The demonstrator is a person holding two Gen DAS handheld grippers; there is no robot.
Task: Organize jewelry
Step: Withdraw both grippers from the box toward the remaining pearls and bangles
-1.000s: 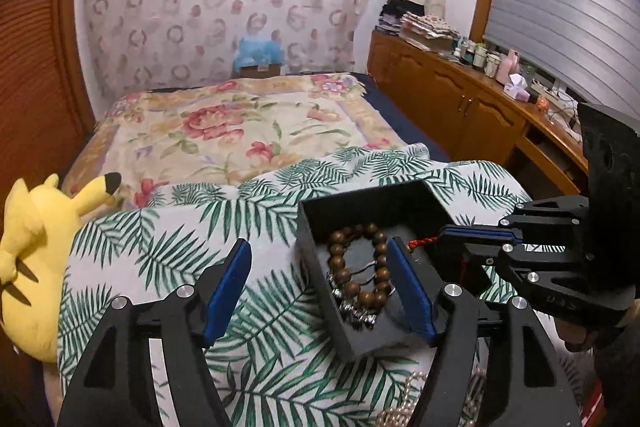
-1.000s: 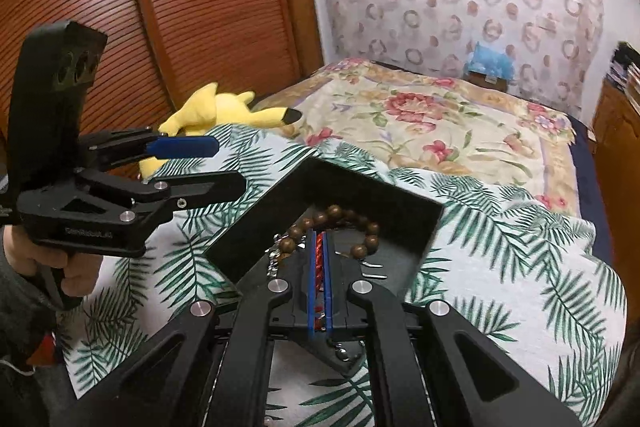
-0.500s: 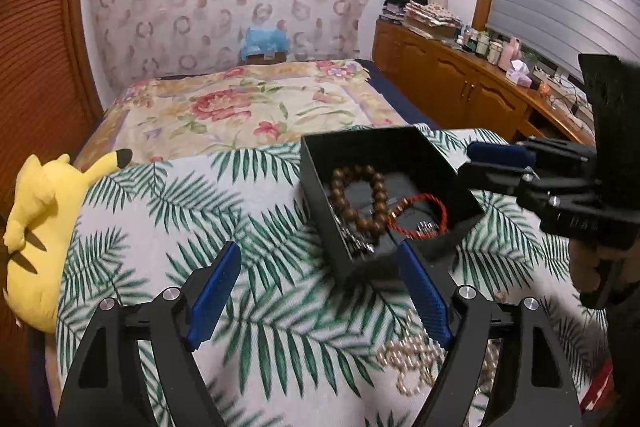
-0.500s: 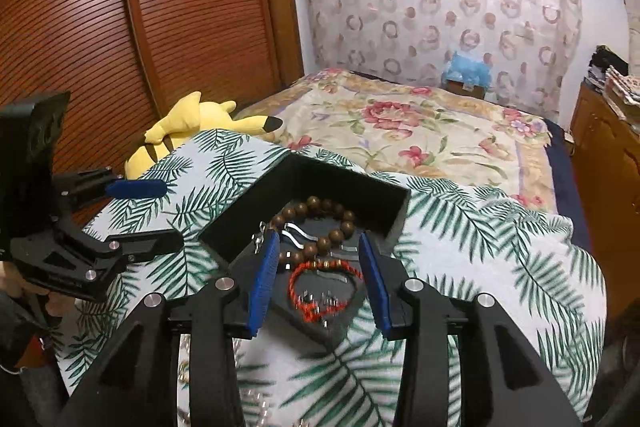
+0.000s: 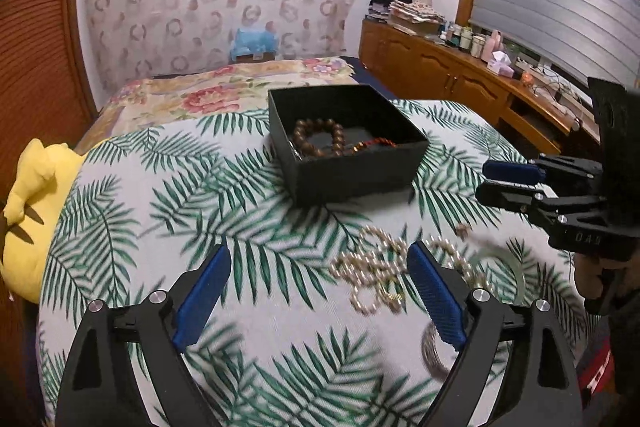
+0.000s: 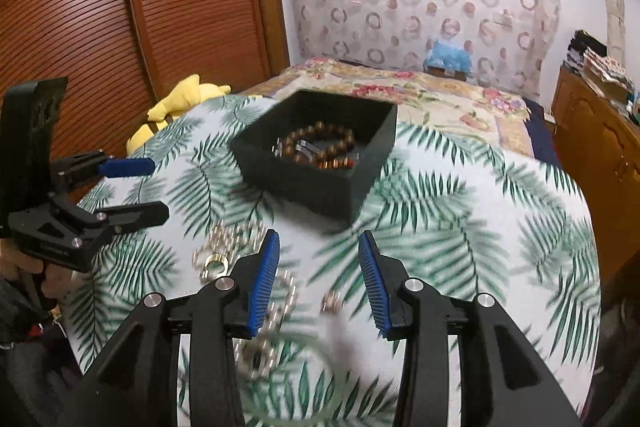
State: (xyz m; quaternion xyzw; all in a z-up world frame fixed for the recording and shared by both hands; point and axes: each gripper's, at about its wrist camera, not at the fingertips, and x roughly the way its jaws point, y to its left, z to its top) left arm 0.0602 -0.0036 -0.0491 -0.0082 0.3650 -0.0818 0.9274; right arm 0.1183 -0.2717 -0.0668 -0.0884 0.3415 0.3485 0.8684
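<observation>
A black box (image 5: pixel 352 163) (image 6: pixel 332 189) sits on the palm-leaf cloth and holds a brown bead bracelet (image 5: pixel 318 137) (image 6: pixel 320 145) and a red cord bracelet (image 5: pixel 378 143). A pearl necklace (image 5: pixel 374 269) (image 6: pixel 228 239) lies loose in front of the box, with a small ring (image 6: pixel 332 304), a gold ring (image 6: pixel 215 267) and a pale bangle (image 6: pixel 296 379) nearby. My left gripper (image 5: pixel 320 293) is open and empty above the cloth, left of the pearls. My right gripper (image 6: pixel 318 283) is open and empty over the small ring; it also shows in the left wrist view (image 5: pixel 508 183).
A yellow plush toy (image 5: pixel 24 203) lies at the cloth's left edge. A floral bedspread (image 5: pixel 224 95) stretches behind the box. A wooden cabinet (image 5: pixel 460 83) with bottles runs along the right wall. Wooden slatted doors (image 6: pixel 120 7) stand on the left.
My right gripper opened and let the red cord bracelet go into the box. Both grippers then pulled back from the box, bringing the loose pearls and rings into view.
</observation>
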